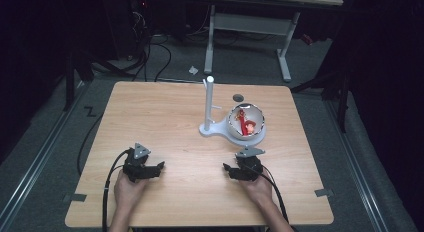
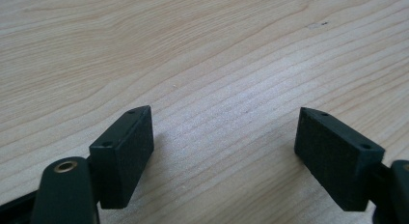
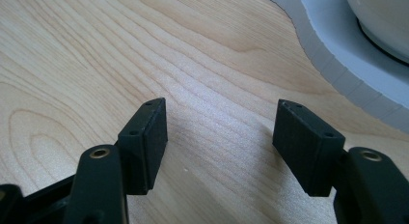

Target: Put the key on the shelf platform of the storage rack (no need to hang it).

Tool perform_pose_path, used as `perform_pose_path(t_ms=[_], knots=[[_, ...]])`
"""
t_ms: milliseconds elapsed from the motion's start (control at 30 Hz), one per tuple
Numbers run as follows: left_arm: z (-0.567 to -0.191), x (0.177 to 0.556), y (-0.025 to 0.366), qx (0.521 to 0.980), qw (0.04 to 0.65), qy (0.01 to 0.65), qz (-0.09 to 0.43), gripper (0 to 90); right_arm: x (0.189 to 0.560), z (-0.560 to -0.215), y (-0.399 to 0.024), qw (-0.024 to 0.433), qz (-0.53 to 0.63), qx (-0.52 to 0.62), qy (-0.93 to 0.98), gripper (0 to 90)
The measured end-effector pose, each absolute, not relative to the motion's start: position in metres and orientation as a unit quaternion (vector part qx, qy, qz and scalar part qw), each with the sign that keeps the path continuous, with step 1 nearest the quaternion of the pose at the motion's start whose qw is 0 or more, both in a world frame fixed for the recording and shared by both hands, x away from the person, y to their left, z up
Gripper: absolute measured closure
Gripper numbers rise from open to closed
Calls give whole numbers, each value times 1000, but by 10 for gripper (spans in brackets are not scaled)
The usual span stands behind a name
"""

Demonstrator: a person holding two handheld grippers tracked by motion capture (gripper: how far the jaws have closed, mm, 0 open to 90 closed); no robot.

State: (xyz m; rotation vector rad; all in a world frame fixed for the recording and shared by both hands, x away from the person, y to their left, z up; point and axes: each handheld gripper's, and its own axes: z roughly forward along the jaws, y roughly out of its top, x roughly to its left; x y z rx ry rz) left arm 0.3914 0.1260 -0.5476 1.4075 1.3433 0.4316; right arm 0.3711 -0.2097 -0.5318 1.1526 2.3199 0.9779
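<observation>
On the light wooden desk point(image 1: 165, 117), the white bowl point(image 1: 233, 123) holding red pieces sits on a flat white stand point(image 1: 210, 129) with an upright post. The right gripper point(image 1: 229, 168) rests near it, jaws apart around nothing. The left gripper point(image 1: 161, 166) lies well apart, jaws wide and empty.

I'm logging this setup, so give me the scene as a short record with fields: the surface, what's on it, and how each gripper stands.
surface: wooden table
stand: white base with an upright post, right of centre, toward the far edge
bowl: white bowl on the stand's base, with red things inside
left gripper: open, nothing between the jaws, low over bare wood near the front edge
right gripper: open, nothing between the jaws, just in front of the stand's base
contact: neither gripper touches the bowl or the stand
</observation>
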Motion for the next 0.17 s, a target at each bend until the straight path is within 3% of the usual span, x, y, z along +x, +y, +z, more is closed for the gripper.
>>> perform_pose_path(t_ms=[167], knots=[[-548,391,126,593,543,566,182,219,371,-532,-210,184,348,408,824,369]])
